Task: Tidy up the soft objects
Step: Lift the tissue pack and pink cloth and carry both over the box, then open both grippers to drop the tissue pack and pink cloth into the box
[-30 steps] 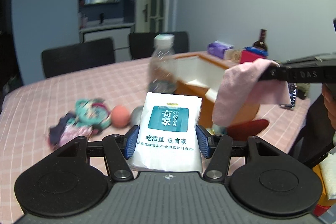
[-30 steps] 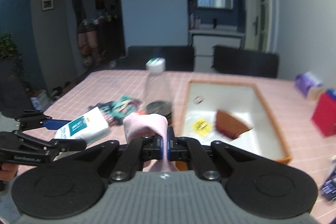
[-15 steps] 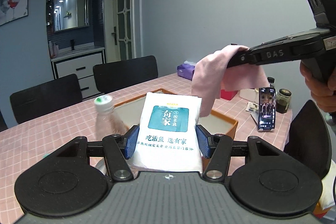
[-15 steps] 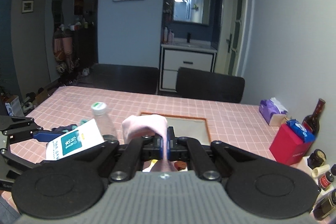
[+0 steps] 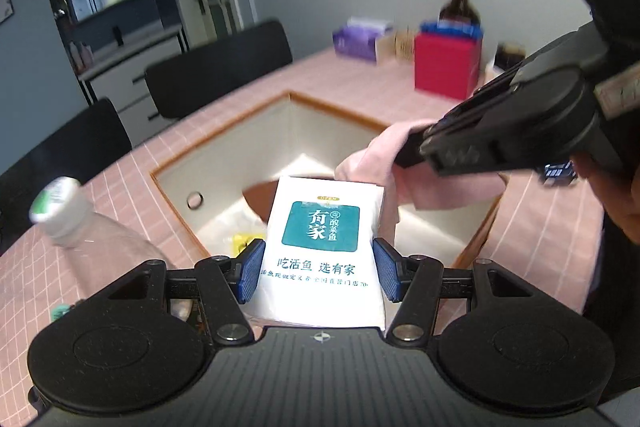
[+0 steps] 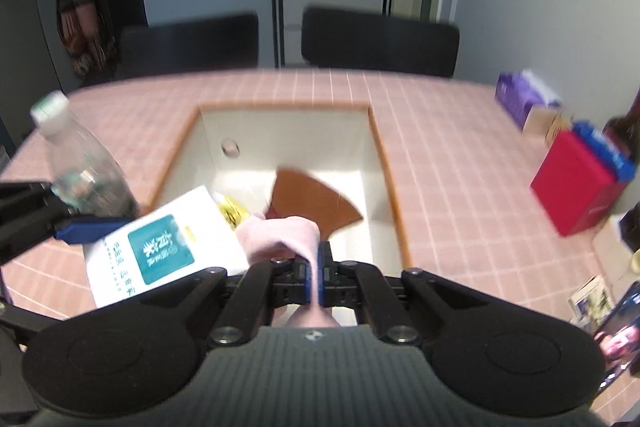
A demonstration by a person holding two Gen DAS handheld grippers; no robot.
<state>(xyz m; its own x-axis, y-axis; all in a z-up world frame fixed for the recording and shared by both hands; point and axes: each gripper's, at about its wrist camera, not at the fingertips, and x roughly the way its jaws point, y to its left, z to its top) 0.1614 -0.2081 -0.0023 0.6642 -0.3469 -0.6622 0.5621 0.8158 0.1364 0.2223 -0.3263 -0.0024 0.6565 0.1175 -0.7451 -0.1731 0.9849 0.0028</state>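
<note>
- The left tool [image 5: 319, 269] is squeezing a white tissue pack [image 5: 324, 247] between its blue pads [image 5: 251, 270], one pad on each side edge.
- The right tool [image 6: 316, 273] is closed tight, pinching a pink cloth [image 6: 280, 233] that is hanging down.
- Both soft things are hanging over the near end of the white bin [image 6: 288, 131], which is sitting on the pink worktop [image 6: 440, 147].
- The bin is lying right under and ahead of both tools, its long side running away from them.
- The cloth is sitting a little deeper over the bin than the pack.
- I think letting go is coming next.
- A clear bottle [image 6: 80, 163] is standing just left of the bin.
</note>
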